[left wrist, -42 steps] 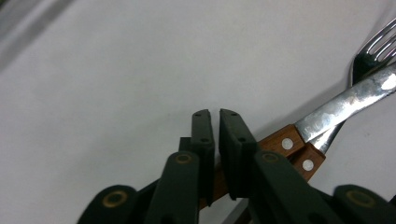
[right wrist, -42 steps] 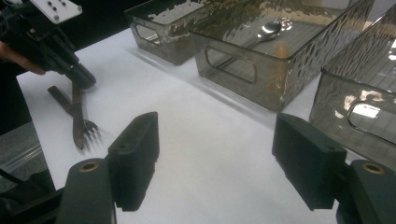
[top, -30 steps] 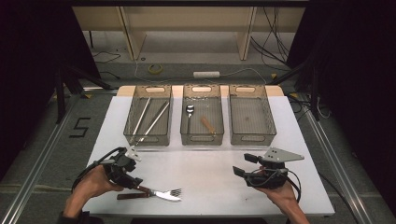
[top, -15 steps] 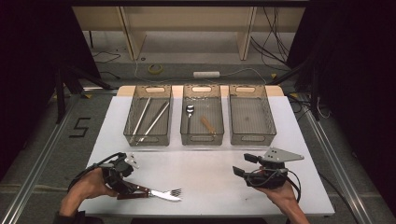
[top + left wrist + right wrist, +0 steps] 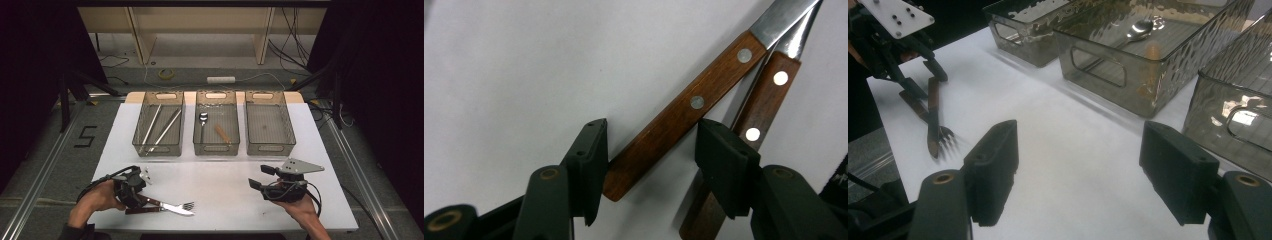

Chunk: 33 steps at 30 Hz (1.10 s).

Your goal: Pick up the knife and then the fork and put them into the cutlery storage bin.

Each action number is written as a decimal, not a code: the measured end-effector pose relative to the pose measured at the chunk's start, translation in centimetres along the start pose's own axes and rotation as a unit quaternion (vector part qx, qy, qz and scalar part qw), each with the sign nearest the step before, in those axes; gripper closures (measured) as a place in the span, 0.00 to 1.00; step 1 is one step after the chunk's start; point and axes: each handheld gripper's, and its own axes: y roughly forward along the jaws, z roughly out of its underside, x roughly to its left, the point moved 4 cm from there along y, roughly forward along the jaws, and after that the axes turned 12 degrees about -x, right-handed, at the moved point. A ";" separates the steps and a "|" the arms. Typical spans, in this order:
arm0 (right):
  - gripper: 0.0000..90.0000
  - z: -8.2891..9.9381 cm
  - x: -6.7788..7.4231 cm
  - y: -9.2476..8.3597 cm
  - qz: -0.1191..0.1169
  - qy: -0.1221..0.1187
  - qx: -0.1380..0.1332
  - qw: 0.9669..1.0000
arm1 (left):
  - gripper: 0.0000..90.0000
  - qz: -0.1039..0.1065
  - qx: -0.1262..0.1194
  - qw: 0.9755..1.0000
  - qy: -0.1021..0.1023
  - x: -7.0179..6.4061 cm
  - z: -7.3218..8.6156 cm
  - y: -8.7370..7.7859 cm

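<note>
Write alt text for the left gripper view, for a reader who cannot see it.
The left gripper, its two black jaws closing in, straddles the wooden handle of a knife lying on a white table. A second wooden-handled utensil lies beside it, partly behind one jaw.

Three clear bins point(image 5: 216, 131) are standing side by side along the far edge of the table point(image 5: 220, 175), blocking any level pass there. Nearer than the bins, a wide bare strip is lying open. At the near left corner, well apart from the bins, a knife point(image 5: 172, 206) and fork point(image 5: 155, 209) are taking up room.
</note>
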 end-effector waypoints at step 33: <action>0.36 0.1 0.0 0.2 -0.001 -0.002 0.008 1.000 | 0.78 0.026 -0.008 0.994 0.105 -1.2 0.0 -0.2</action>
